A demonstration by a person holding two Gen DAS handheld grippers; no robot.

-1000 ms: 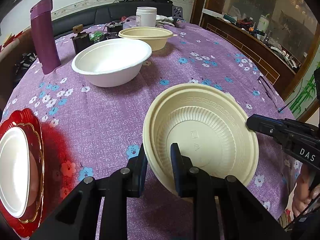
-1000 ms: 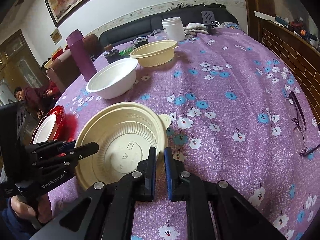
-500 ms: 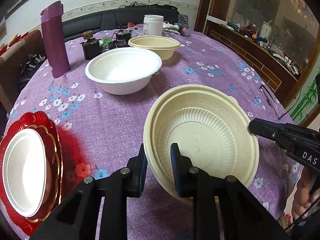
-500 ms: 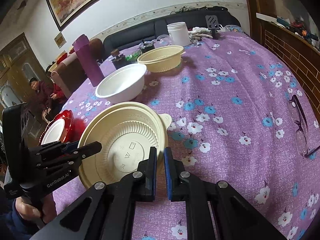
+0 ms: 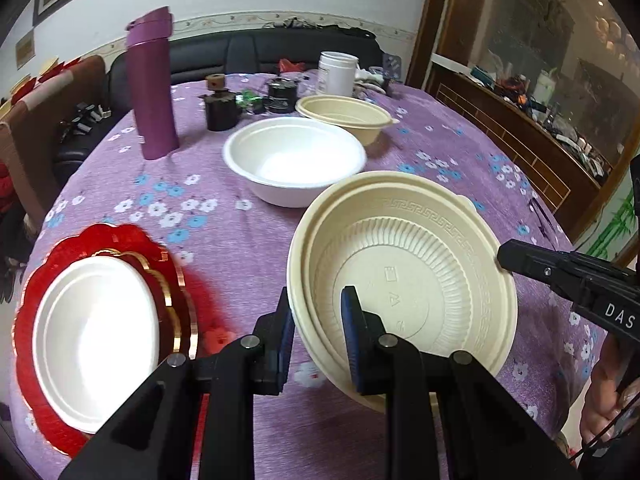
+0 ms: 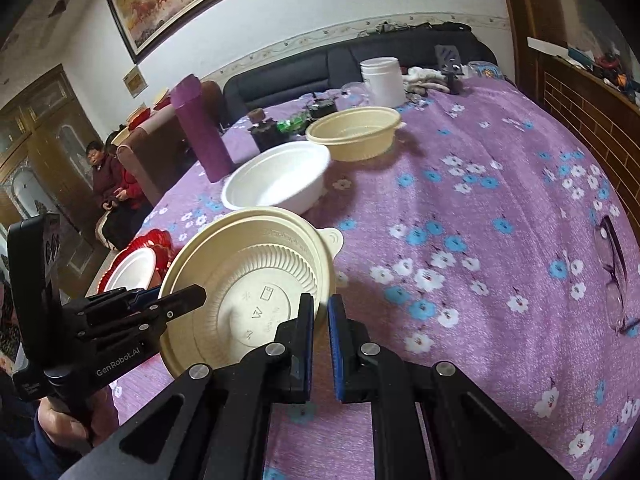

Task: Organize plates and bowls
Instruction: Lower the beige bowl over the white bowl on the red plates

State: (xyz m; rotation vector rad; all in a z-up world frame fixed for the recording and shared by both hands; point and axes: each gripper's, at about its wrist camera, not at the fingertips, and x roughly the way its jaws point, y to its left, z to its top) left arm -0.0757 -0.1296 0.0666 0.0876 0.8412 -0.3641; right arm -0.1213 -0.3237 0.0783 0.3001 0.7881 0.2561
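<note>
On my counter [image 5: 248, 240], left to right. Far left: a red scalloped plate [image 5: 48, 272] with a white plate [image 5: 96, 340] lying in it. Behind these a purple flask [image 5: 152, 88] stands upright. Centre: a white bowl [image 5: 294, 158] sits on the purple flowered cloth, and just behind it, slightly to the right, a beige bowl [image 5: 346, 114]; a white jar [image 5: 336, 72] stands farther back.

Nearer me, my left tool [image 5: 316, 320] is clamped on the near rim of the beige ribbed bowl [image 5: 420, 272] — one pad outside the wall, one inside. The bowl is tilted, its far edge overlapping the white bowl in the left wrist view.

My right tool [image 6: 320, 320] has its pads nearly together at the bowl's opposite rim [image 6: 320, 264]; the rim runs into the narrow gap, so I take it as gripped there. Far right — a pair of glasses [image 6: 612, 272] lies on the cloth, well apart from the bowls.
</note>
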